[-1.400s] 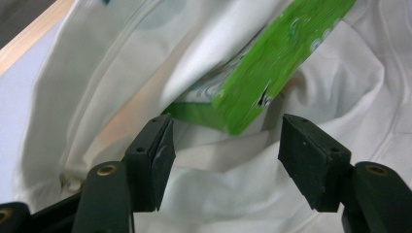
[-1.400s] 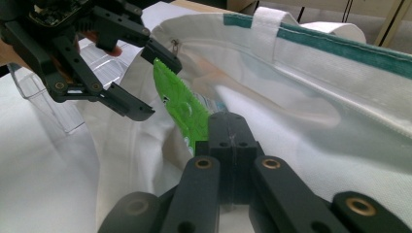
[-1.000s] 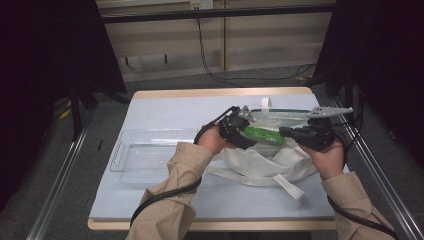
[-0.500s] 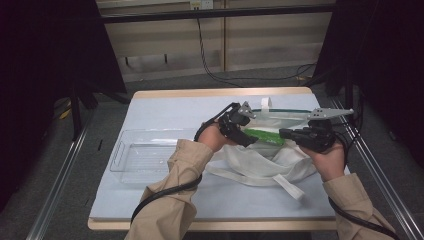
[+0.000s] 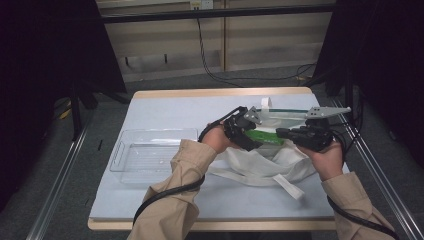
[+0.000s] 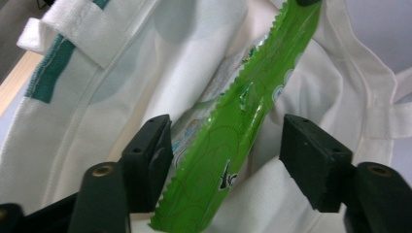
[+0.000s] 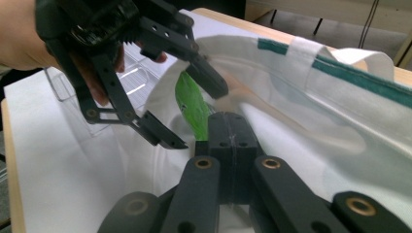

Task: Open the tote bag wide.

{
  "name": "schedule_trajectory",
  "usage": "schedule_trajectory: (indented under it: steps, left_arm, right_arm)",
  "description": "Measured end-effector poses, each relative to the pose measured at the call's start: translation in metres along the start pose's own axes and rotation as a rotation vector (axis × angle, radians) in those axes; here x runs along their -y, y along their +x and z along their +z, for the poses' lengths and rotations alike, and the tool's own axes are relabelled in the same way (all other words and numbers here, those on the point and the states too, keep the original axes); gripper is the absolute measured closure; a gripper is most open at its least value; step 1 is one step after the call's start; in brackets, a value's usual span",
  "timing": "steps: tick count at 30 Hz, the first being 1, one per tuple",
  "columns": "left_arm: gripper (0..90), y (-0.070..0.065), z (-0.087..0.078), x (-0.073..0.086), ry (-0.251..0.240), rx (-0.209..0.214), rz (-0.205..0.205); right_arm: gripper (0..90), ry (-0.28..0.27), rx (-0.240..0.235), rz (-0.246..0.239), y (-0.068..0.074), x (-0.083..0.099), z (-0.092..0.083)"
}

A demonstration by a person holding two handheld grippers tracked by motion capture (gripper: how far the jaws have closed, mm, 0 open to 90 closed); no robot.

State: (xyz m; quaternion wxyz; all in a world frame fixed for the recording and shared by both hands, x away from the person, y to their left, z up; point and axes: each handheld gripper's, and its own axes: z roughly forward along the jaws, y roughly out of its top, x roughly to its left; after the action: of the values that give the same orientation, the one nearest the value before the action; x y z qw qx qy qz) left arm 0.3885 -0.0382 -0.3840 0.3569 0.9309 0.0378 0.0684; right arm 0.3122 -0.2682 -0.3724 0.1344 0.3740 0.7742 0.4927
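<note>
The green packet (image 6: pixel 238 141) hangs in the mouth of the white tote bag (image 5: pixel 260 162), its lower end cut off in the left gripper view and its print too blurred to read. The left gripper (image 6: pixel 226 160) has just been closing; its jaws straddle the packet, seemingly without pressing. The right gripper (image 7: pixel 228 131) pinches the packet's far end.

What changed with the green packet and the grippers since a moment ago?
Not much. The left gripper has just been closing a little around the green packet, its pads not pressing it. The right gripper stays shut on the white bag. The clear tray stayed put.
</note>
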Motion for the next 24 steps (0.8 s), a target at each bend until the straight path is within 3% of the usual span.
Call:
schedule_trajectory:
  steps: [10,15,16,17,18,21,23,24]
  left_arm:
    - [60.1,-0.003,-0.001,-0.002,0.030,-0.018,0.027]
    - [64.2,-0.003,-0.003,-0.002,0.043,-0.025,0.015]
    - [64.9,-0.002,-0.004,-0.002,0.045,-0.029,0.012]
    - [64.9,-0.002,-0.005,-0.002,0.045,-0.032,0.006]
    - [66.1,0.000,-0.008,-0.002,0.038,-0.037,-0.003]
    - [67.5,0.003,-0.012,0.000,0.032,-0.042,-0.012]
    - [67.9,0.005,-0.016,0.001,0.036,-0.045,-0.014]
    - [68.2,0.005,-0.016,0.001,0.036,-0.045,-0.014]
  right_arm:
    - [90.0,-0.012,-0.003,0.001,0.002,-0.004,-0.001]
    - [90.0,-0.026,-0.005,0.012,0.001,-0.003,0.000]
    - [81.1,-0.033,-0.002,0.007,0.001,-0.002,0.001]
    - [81.1,-0.033,-0.002,0.007,0.001,-0.002,0.001]
    - [71.1,-0.037,0.016,0.019,0.000,-0.001,0.001]
    - [68.6,-0.042,0.020,0.022,-0.001,0.000,0.000]
    - [58.9,-0.045,0.025,0.032,-0.003,0.003,-0.002]
    - [58.9,-0.045,0.025,0.032,-0.003,0.003,-0.002]
